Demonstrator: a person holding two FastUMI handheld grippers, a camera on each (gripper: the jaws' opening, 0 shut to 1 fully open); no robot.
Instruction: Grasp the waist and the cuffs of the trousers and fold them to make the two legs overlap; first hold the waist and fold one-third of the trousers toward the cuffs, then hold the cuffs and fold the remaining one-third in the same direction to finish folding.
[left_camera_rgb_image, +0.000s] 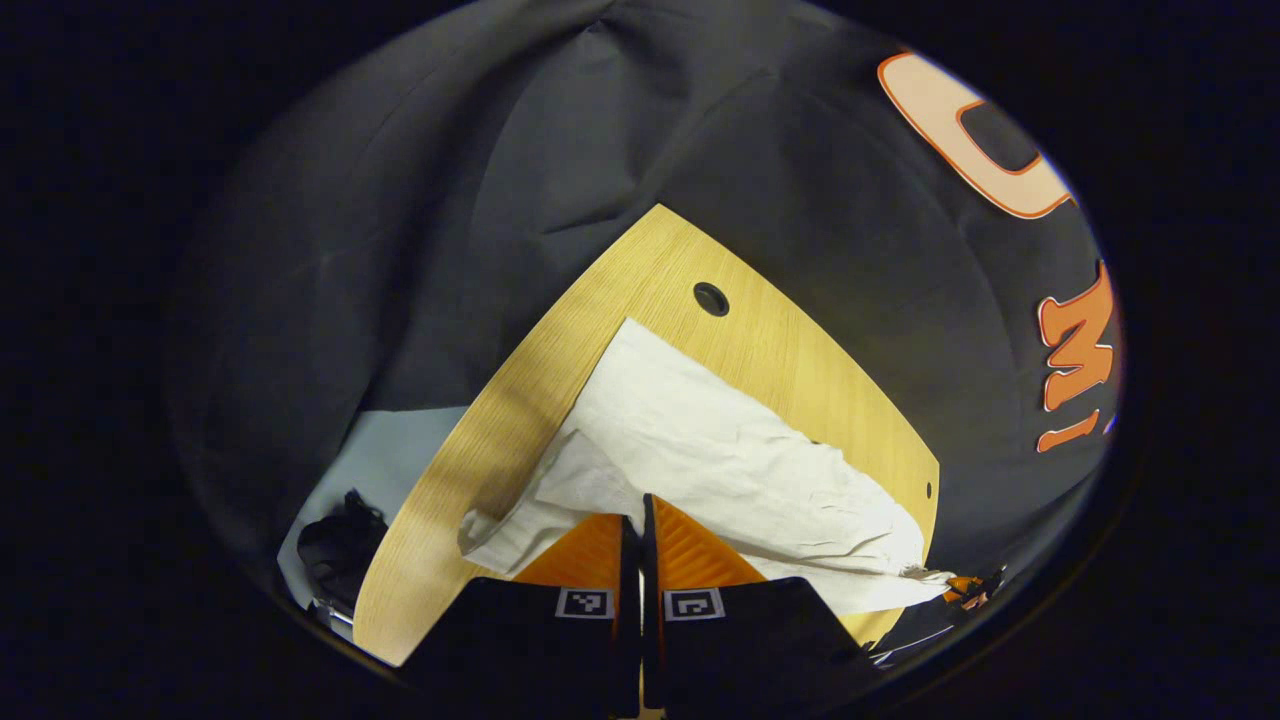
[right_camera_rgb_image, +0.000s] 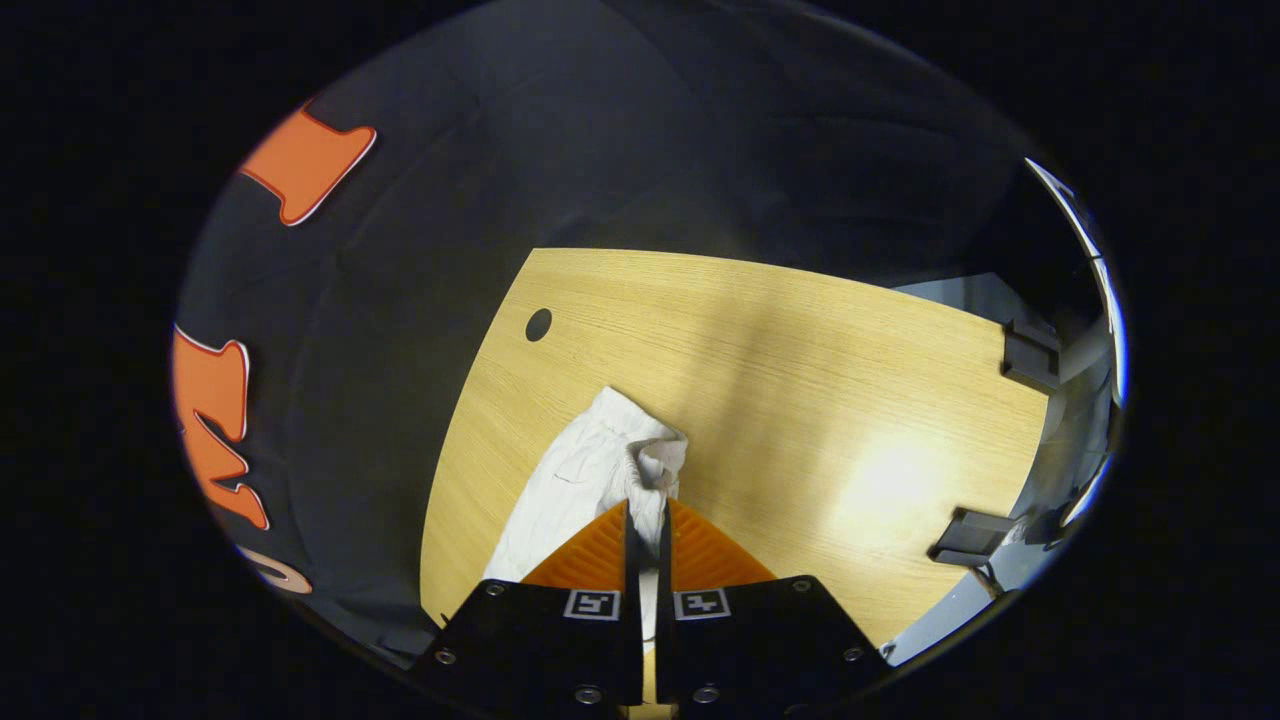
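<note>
Both grippers are clamped on the white trousers, which lie on the wooden table. In the left gripper view the left gripper has its fingers pinched together on the near edge of the cloth, and the trousers spread flat ahead of the fingertips and off to their right, with a small folded flap just to their left. In the right gripper view the right gripper nips a gathered end of the trousers, which bunches up just beyond the fingertips and trails down their left side, while bare table lies to their right.
</note>
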